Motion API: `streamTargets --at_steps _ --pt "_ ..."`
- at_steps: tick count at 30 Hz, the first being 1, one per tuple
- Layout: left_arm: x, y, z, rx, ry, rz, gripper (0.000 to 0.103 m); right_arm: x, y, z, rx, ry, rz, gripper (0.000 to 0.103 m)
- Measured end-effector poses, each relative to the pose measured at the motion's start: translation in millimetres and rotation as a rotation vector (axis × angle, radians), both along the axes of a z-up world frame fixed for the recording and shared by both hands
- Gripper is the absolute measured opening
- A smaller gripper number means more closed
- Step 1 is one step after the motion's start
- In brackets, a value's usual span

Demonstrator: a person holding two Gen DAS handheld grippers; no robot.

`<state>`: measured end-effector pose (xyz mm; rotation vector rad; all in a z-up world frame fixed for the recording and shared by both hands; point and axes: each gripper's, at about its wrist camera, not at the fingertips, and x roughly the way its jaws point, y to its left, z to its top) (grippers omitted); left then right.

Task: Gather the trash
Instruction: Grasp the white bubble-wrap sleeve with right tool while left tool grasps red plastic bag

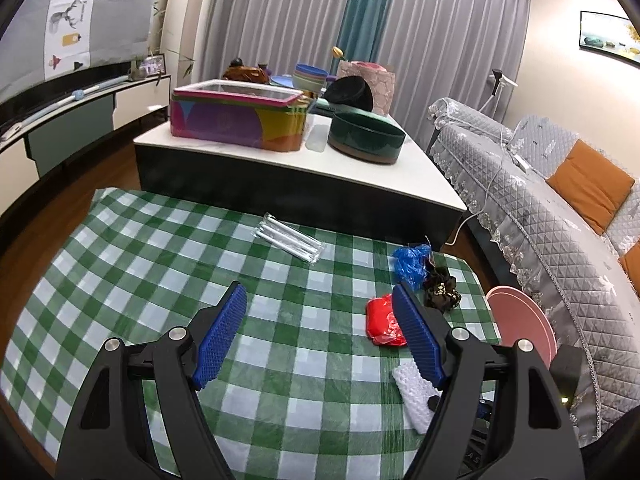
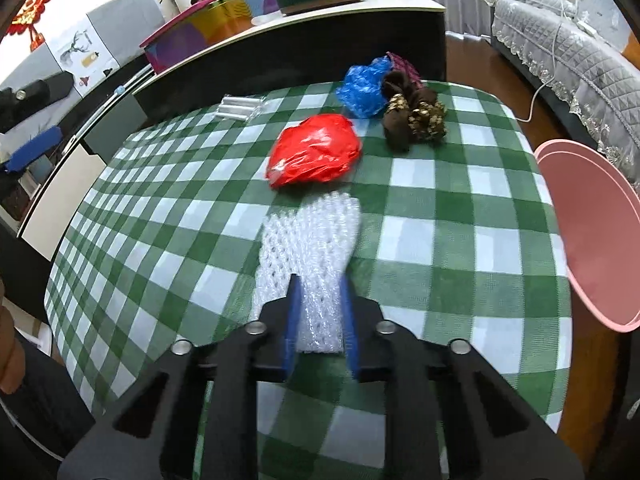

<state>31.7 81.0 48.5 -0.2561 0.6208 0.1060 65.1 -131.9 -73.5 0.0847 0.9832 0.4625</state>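
Note:
On the green checked tablecloth [image 2: 440, 208] lie a red plastic bag [image 2: 314, 150], a blue plastic bag [image 2: 362, 88], a brown cloth scrap [image 2: 414, 114] and a clear packet of straws [image 2: 240, 109]. My right gripper [image 2: 320, 284] is shut on a white bubble wrap piece [image 2: 310, 232], low over the cloth. My left gripper [image 1: 320, 300] is open and empty above the cloth, with the red bag [image 1: 382, 322] beside its right finger. The bubble wrap [image 1: 416, 392], blue bag [image 1: 410, 264], brown scrap [image 1: 440, 292] and straws [image 1: 290, 238] also show in the left wrist view.
A pink bin [image 2: 588, 232] stands at the table's right edge, also in the left wrist view [image 1: 524, 324]. Behind is a coffee table [image 1: 384, 176] with a colourful box [image 1: 236, 120] and a green round tin [image 1: 366, 136]. A grey sofa [image 1: 540, 208] is at the right.

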Motion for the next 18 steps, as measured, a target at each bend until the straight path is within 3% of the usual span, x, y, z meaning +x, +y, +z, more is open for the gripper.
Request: streamTargets --at_steps 18 --pt "77.4 -75.3 -72.4 0.038 0.108 -0.12 0.073 29.6 -67.6 3.9 -0.019 -0.038 -0.186 0.015"
